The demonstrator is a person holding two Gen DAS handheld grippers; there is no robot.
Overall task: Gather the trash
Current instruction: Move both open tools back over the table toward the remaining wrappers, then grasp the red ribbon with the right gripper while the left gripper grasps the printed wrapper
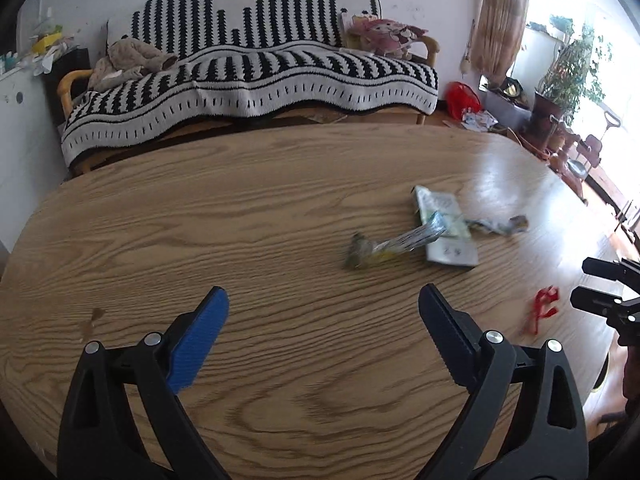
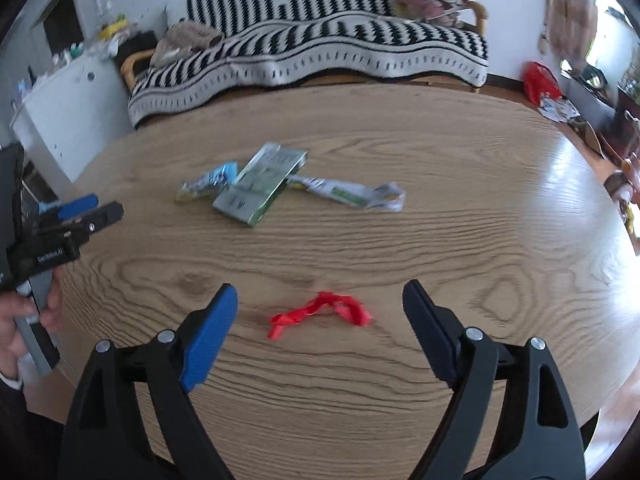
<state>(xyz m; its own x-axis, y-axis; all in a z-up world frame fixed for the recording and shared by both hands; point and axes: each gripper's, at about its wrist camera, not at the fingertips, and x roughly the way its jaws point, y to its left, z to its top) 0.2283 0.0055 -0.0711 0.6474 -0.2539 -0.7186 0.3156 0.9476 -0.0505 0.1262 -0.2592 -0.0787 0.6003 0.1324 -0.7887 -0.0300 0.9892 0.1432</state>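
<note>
Trash lies on a round wooden table (image 1: pixel 240 208) (image 2: pixel 480 184). A flat green-and-white box (image 1: pixel 448 236) (image 2: pixel 260 184) rests over a crumpled blue-green wrapper (image 1: pixel 380 246) (image 2: pixel 208 184); a second twisted wrapper (image 1: pixel 496 226) (image 2: pixel 352 196) lies beside it. A red scrap (image 1: pixel 542 312) (image 2: pixel 320 312) lies apart, nearer the table's edge. My left gripper (image 1: pixel 324 304) is open over bare wood, short of the wrappers. My right gripper (image 2: pixel 320 300) is open, hovering with the red scrap between its fingers, the pads well clear of it.
A sofa with a black-and-white striped blanket (image 1: pixel 256 68) (image 2: pixel 320 40) stands behind the table. A white cabinet (image 1: pixel 20 128) is at the left. A red bag (image 1: pixel 462 98), loose clutter and potted plants (image 1: pixel 568 76) sit by the window at the right.
</note>
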